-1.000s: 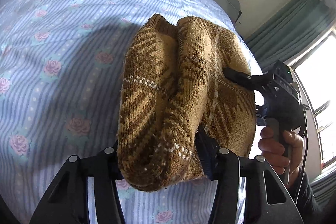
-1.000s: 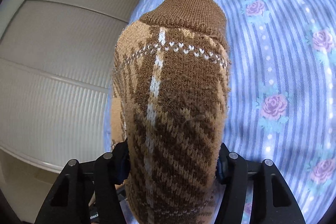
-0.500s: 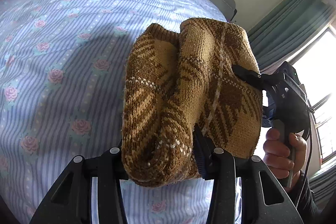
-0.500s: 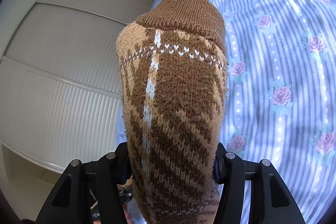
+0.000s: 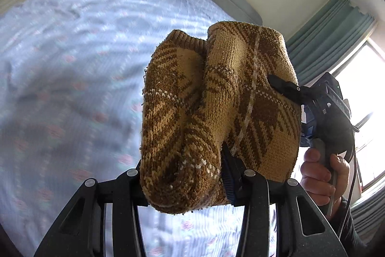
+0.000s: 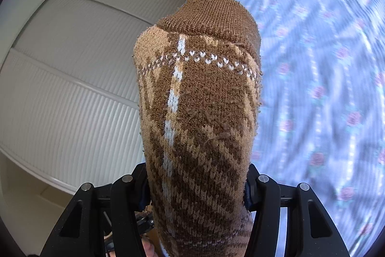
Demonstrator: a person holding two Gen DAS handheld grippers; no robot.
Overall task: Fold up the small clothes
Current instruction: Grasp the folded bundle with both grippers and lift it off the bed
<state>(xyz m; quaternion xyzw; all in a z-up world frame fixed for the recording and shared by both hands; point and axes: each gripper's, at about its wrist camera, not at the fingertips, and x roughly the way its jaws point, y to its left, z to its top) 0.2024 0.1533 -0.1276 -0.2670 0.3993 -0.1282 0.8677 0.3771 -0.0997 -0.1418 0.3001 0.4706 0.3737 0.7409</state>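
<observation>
Mid-fold: left gripper (image 5: 182, 184) and right gripper (image 6: 197, 187) jaws each clench the brown sock (image 5: 216, 112), held above the bed (image 5: 60, 88). Next, probably: lay it flat.

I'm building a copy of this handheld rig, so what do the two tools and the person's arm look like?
Both tools are matte black plastic. The left tool and right tool have triangular cut-outs in their finger links, silver round pivot pins and blue ribbed pads. Seen from the left wrist, the right tool has a boxy black body on a grey handle, with a thin black cable trailing down. The hand emerges from a dark sleeve.
</observation>
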